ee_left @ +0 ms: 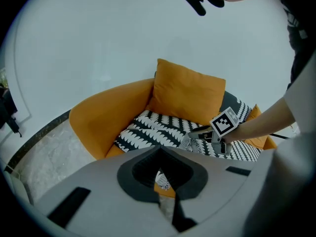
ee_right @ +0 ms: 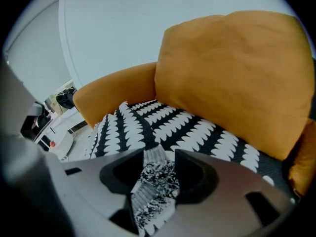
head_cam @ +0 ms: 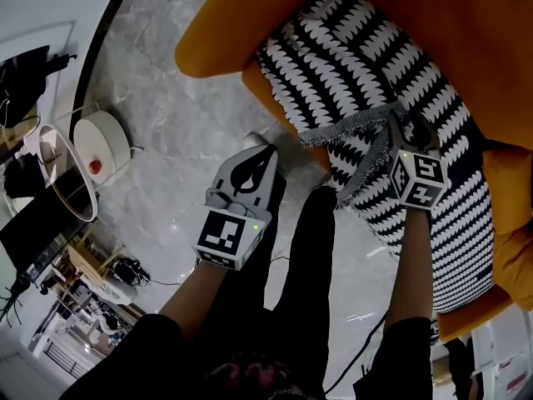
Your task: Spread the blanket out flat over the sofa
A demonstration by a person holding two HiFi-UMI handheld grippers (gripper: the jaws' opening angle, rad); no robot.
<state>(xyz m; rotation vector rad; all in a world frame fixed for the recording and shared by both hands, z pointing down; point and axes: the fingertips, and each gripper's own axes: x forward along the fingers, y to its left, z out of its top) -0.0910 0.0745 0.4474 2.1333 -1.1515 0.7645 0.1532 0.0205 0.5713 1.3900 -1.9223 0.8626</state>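
Observation:
A black-and-white patterned blanket (head_cam: 391, 82) lies over the seat of the orange sofa (head_cam: 250, 23), (ee_left: 103, 117). Its front part hangs over the seat edge. My right gripper (head_cam: 396, 130), (ee_right: 154, 154) is low over the blanket's front hem. Its jaws stand apart, and a bunched strip of hem (ee_right: 153, 181) lies loosely between them. The left gripper view shows it from the side (ee_left: 197, 132) resting on the blanket (ee_left: 153, 130). My left gripper (head_cam: 265, 157), (ee_left: 159, 150) hangs shut and empty over the floor in front of the sofa. An orange cushion (ee_right: 232, 73), (ee_left: 187, 95) leans on the backrest.
Grey marble floor (head_cam: 166, 107) spreads to the sofa's left. A round white side table (head_cam: 100, 144) and a wire-framed lamp (head_cam: 62, 177) stand at the far left, with clutter (head_cam: 100, 282) below them. My dark-trousered legs (head_cam: 308, 257) stand close to the sofa front.

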